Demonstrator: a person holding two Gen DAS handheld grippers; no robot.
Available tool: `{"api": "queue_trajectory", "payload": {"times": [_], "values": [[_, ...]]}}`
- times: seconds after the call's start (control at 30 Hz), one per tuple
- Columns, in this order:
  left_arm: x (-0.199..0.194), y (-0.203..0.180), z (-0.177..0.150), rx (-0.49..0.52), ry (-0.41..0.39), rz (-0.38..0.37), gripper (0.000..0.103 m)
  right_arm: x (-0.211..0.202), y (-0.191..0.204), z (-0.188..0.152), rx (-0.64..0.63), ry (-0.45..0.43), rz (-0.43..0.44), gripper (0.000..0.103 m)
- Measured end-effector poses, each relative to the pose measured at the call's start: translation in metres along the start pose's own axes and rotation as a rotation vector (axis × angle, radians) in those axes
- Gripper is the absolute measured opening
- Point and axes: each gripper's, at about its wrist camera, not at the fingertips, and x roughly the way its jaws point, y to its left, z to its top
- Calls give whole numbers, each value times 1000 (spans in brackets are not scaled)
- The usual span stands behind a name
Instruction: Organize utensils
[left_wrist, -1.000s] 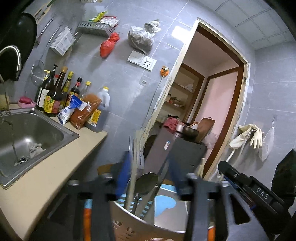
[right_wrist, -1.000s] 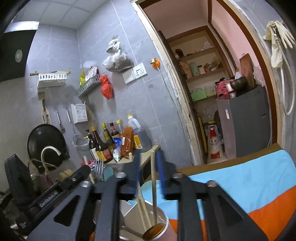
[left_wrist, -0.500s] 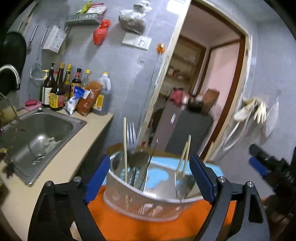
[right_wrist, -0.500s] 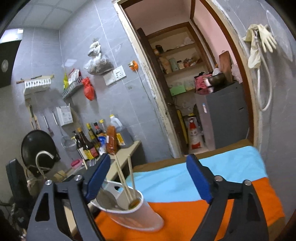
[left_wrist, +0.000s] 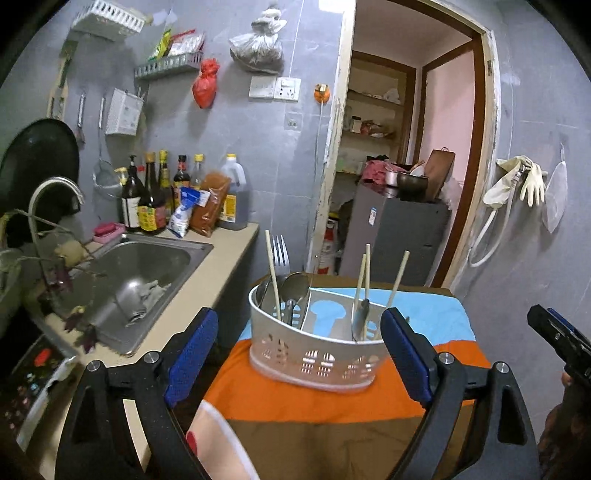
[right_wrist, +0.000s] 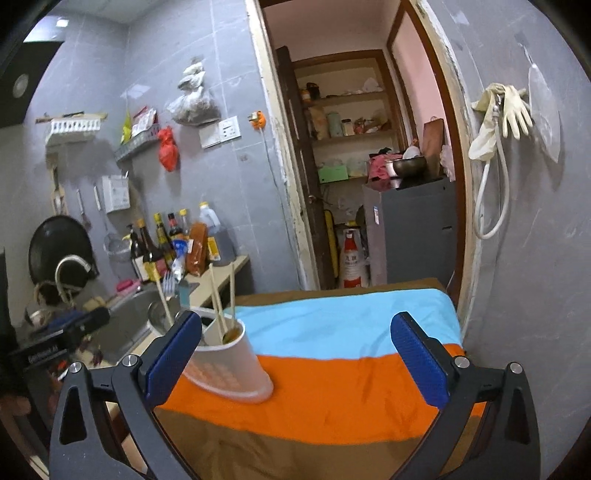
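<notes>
A white perforated utensil caddy (left_wrist: 317, 354) stands on the orange, blue and brown cloth (left_wrist: 332, 398). Its left compartment holds a fork (left_wrist: 280, 254), a spoon (left_wrist: 295, 288) and one chopstick (left_wrist: 271, 273); more chopsticks (left_wrist: 399, 277) and a spoon lean in the right one. My left gripper (left_wrist: 299, 321) is drawn back from the caddy, jaws opening, pads clear of it. My right gripper (right_wrist: 297, 325) is also opening, with nothing between its pads; the caddy (right_wrist: 232, 369) stands ahead to its left.
A steel sink (left_wrist: 147, 269) with a tap is set in the beige counter on the left. Sauce bottles (left_wrist: 155, 199) line the wall behind it. Beyond the table a doorway shows a grey cabinet (left_wrist: 399, 236). The grey wall with hanging gloves (right_wrist: 509, 110) is close on the right.
Both grippers were closed around utensils standing in the caddy. They have let go, opened wide and pulled back and up, so the whole caddy now shows in front of them.
</notes>
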Motion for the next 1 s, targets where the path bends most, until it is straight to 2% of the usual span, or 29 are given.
{"api": "queue_trajectory", "payload": {"times": [0.17,0.57,1.0], "values": [[-33,-15,-12,17,-9,30,89,-29,0,-7,-20,10,-4,103],[-93,-39,-45,46,-25,15,90,-94,1,-31,-29,58,-33,103],[-108,-44,-57,49,-25,-4,90,-103,-4,-42,-24,85,-42,103]]}}
